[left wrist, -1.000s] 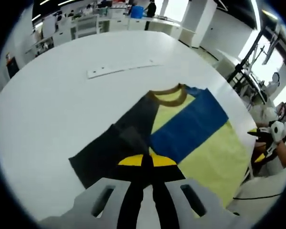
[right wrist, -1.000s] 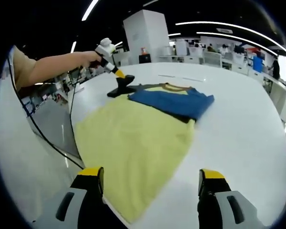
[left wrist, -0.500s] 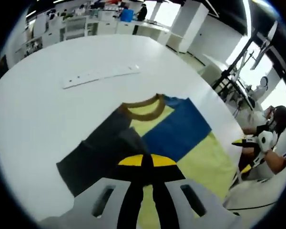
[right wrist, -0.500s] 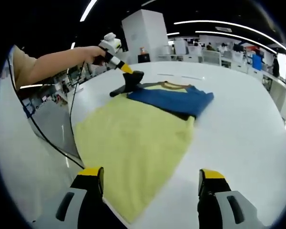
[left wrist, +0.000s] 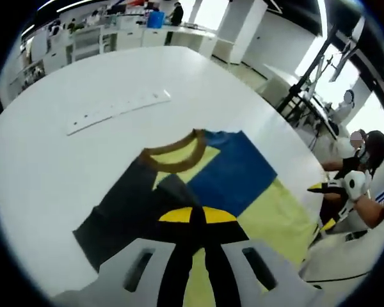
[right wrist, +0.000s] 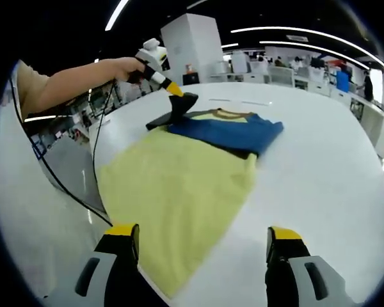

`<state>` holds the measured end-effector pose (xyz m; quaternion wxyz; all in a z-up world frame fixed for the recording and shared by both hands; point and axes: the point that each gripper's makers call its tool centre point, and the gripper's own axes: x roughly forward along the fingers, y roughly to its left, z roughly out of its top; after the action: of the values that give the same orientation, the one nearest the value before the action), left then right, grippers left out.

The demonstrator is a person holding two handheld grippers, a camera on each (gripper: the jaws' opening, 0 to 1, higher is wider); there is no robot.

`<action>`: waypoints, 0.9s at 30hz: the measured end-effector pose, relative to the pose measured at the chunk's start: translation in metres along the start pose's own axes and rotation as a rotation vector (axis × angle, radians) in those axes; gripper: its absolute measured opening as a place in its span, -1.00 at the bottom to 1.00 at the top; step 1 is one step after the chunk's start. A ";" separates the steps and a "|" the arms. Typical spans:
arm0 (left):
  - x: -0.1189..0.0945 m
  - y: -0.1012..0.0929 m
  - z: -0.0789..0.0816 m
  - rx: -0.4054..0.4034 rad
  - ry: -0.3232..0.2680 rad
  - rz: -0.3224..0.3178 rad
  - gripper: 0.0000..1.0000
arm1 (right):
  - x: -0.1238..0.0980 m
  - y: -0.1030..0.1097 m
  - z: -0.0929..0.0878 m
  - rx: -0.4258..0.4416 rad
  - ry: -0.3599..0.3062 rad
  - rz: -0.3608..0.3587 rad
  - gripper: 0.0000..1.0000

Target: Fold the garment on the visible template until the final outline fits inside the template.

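The left hand-held gripper (left wrist: pixel 197 220) has a pale grey moulded body with two slanted slots, black jaws and a yellow band at their tips. The right hand-held gripper (right wrist: pixel 198 246) is built alike: grey housings with oval slots, black jaws, yellow caps. The person's bare forearm (right wrist: pixel 83 80) comes out of a short tan sleeve (right wrist: pixel 27 88); a thin black cable (right wrist: pixel 96 137) hangs below it.

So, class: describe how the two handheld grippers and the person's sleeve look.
Both grippers have black jaws with yellow tips on pale grey bodies. The left gripper has a white top and trails a dark cable; the sleeve is tan and short.
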<state>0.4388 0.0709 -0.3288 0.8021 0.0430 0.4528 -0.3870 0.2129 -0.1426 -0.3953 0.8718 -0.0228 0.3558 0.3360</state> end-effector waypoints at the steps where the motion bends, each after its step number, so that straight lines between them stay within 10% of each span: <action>1: 0.001 -0.001 0.001 0.004 0.000 -0.002 -0.98 | 0.000 0.000 0.000 0.001 0.000 0.000 0.61; 27: 0.025 -0.041 0.032 0.096 0.023 -0.057 -0.98 | -0.006 -0.007 -0.006 0.017 -0.002 -0.009 0.61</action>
<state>0.4409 0.0148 -0.3174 0.7826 0.0731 0.4437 -0.4304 0.2098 -0.1533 -0.3972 0.8738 -0.0169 0.3575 0.3291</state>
